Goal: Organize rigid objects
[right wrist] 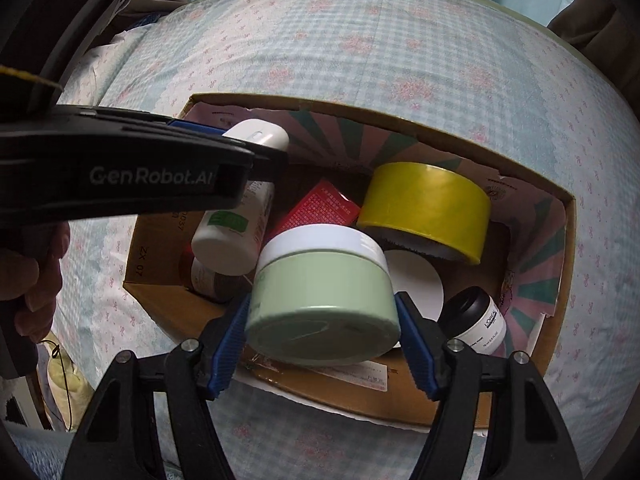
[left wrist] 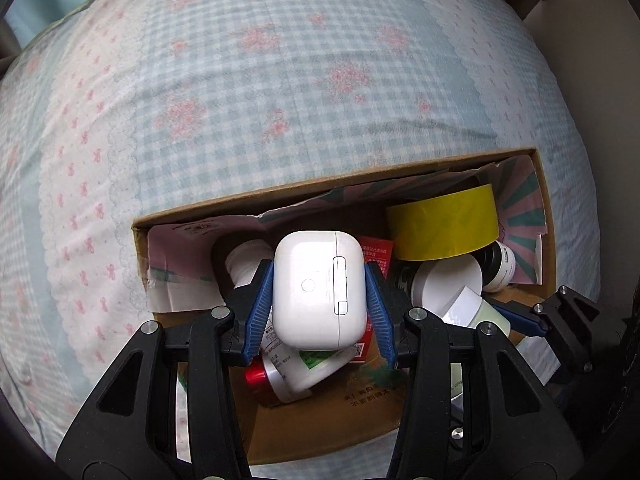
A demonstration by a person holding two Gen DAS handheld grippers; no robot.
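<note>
An open cardboard box [left wrist: 336, 188] [right wrist: 532, 184] lies on the bed. My left gripper [left wrist: 320, 280] is shut on a white earbud case [left wrist: 318, 288] and holds it above the box; the case also shows in the right wrist view [right wrist: 260, 133]. My right gripper [right wrist: 324, 312] is shut on a pale green jar with a white lid [right wrist: 324, 288] over the box's near side; the jar shows in the left wrist view [left wrist: 476, 308]. Inside the box are a yellow tape roll [left wrist: 444, 224] [right wrist: 424, 212], a red carton [right wrist: 320, 208], a white bottle [right wrist: 236, 236] and a small black-and-white jar [right wrist: 480, 320].
The bed has a blue checked cover with pink flowers [left wrist: 280, 80] [right wrist: 400, 40]. A red-capped container [left wrist: 260, 376] lies low in the box. A white disc [right wrist: 416, 284] lies on the box floor. The person's hand [right wrist: 32, 280] shows at the left.
</note>
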